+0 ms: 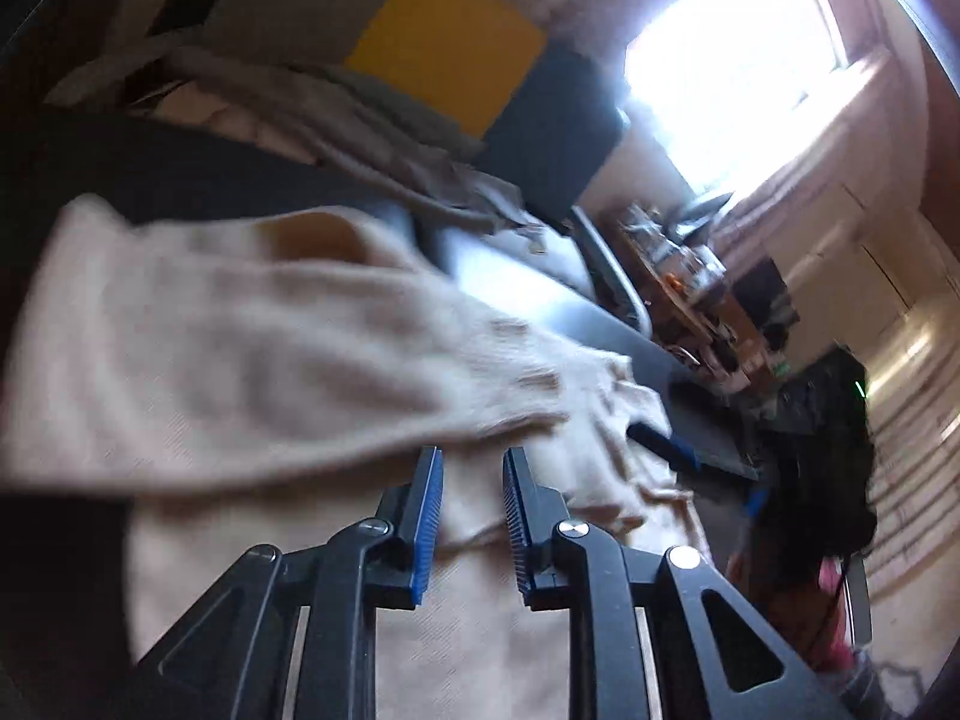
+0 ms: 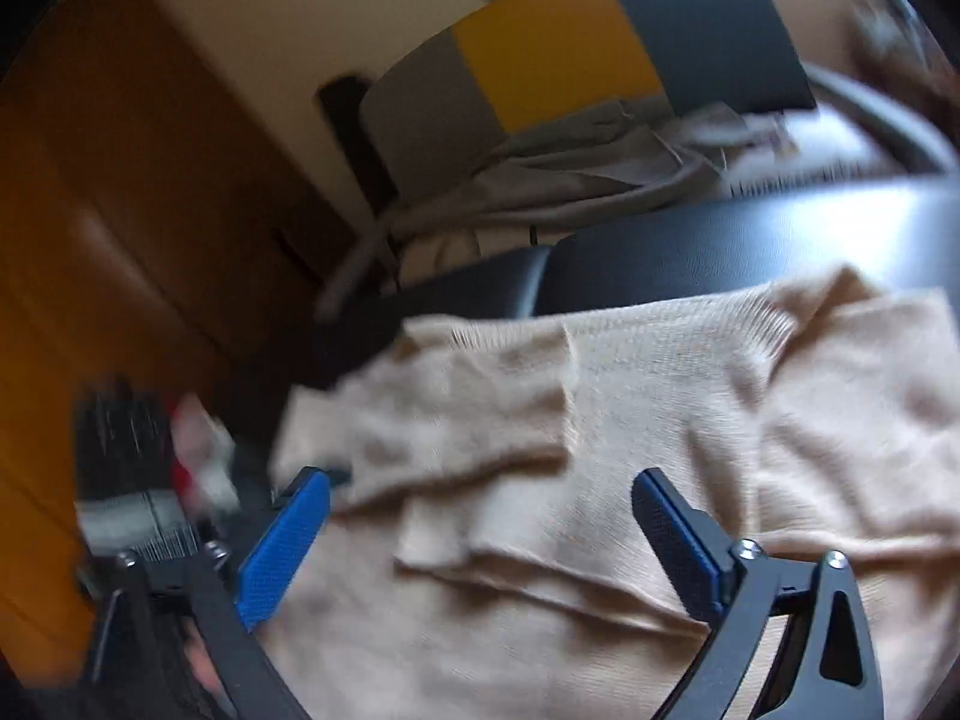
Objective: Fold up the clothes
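Item: beige knit garment [image 2: 600,450] — lies spread over a dark glossy worktop [image 2: 750,234], rumpled, with soft ridges and an overlapped layer across its middle. Its far edge runs just short of the worktop's far side.

Handling, as judged: light, limp, loosely knitted; it will sag and stretch when lifted, drag along whatever part is left lying, and likely slide easily on the smooth surface. Not fragile, though the open weave could snag on a fingertip. Best taken at an edge or corner, pinching through a single layer, so that the fold carries over flat; a grip mid-panel would only bunch it.

Left hand-held gripper [image 1: 473,480] — above the garment, jaws a narrow way apart, nothing pinched between the blue pads [image 1: 427,528].

Right hand-held gripper [image 2: 480,516] — jaws spread wide over the cloth, empty, pads clear of it.

Surroundings: grey clothing [image 2: 570,180] heaped behind the worktop, against a grey-yellow-navy cushion [image 2: 558,42]. Both views are motion-blurred, so finer cloth detail cannot be told.
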`<state>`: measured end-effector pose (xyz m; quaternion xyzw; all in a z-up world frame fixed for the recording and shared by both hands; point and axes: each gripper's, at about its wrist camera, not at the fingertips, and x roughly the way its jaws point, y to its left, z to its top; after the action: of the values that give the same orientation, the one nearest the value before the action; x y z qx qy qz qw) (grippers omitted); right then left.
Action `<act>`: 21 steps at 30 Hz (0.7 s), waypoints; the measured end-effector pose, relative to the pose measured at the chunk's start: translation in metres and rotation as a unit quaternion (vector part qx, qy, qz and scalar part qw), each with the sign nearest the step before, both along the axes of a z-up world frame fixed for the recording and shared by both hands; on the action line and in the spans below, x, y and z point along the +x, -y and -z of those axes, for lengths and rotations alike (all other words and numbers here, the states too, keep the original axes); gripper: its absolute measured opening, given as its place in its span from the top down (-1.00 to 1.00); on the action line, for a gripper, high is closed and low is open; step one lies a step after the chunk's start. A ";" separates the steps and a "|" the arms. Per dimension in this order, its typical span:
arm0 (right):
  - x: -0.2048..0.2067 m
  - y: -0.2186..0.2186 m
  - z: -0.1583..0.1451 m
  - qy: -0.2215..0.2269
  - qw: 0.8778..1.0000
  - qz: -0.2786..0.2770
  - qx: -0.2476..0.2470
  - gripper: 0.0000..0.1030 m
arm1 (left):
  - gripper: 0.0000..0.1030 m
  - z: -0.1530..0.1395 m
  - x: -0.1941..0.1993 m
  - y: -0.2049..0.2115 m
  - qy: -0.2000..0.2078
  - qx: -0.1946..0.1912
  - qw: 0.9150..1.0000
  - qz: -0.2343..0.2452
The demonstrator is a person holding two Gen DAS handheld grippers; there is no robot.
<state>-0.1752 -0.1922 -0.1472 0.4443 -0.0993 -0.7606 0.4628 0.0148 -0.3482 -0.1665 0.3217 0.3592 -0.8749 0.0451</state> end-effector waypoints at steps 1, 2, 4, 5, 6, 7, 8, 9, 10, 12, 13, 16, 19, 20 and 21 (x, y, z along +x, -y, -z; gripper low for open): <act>-0.008 0.001 0.003 0.023 1.000 0.013 -0.013 -0.68 | 0.62 0.005 0.010 0.002 0.002 0.003 1.000 -0.003; -0.014 0.003 0.008 0.044 0.998 0.026 -0.021 -0.63 | 0.62 0.010 0.019 0.004 0.006 0.005 1.000 -0.007; -0.022 0.009 0.019 0.074 0.996 0.048 -0.023 -0.43 | 0.62 0.020 0.030 0.007 0.016 0.003 1.000 -0.014; -0.026 0.014 0.026 0.087 0.995 0.055 -0.020 -0.38 | 0.62 0.024 0.033 0.008 0.020 0.002 1.000 -0.016; -0.031 0.019 0.034 0.101 0.993 0.059 -0.015 -0.28 | 0.62 0.028 0.035 0.010 0.024 0.002 1.000 -0.018; -0.033 0.023 0.039 0.113 0.992 0.062 -0.014 -0.14 | 0.62 0.032 0.038 0.011 0.027 0.002 0.999 -0.020; -0.035 0.028 0.044 0.122 0.990 0.064 -0.012 -0.04 | 0.62 0.034 0.040 0.013 0.026 0.004 0.999 -0.024; -0.035 0.033 0.047 0.126 0.990 0.065 -0.008 0.15 | 0.62 0.035 0.042 0.015 0.024 0.007 0.999 -0.026; -0.034 0.039 0.050 0.128 0.990 0.065 -0.004 0.30 | 0.62 0.037 0.043 0.017 0.023 0.011 0.999 -0.029; -0.032 0.051 0.049 0.115 0.991 0.059 0.021 0.57 | 0.62 0.041 0.043 0.022 0.021 0.017 0.999 -0.035; -0.031 0.057 0.049 0.107 0.992 0.055 0.038 0.83 | 0.61 0.041 0.041 0.023 0.018 0.019 0.999 -0.038; -0.024 0.075 0.033 0.060 0.994 0.026 0.084 0.87 | 0.59 0.041 0.036 0.026 0.010 0.025 0.999 -0.045; -0.019 0.089 -0.014 -0.014 0.995 -0.010 0.103 0.87 | 0.57 0.040 0.026 0.027 0.015 0.021 0.999 -0.048; -0.018 0.093 -0.033 -0.038 0.994 -0.019 0.103 0.87 | 0.57 0.039 0.022 0.027 0.017 0.018 0.999 -0.048; -0.016 0.095 -0.052 -0.061 0.992 -0.027 0.102 0.87 | 0.56 0.037 0.018 0.027 0.018 0.013 0.999 -0.050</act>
<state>-0.1917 -0.2873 -0.0954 0.4447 0.0197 -0.7795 0.4406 0.0328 -0.3753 -0.2030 0.3199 0.3852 -0.8608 0.0909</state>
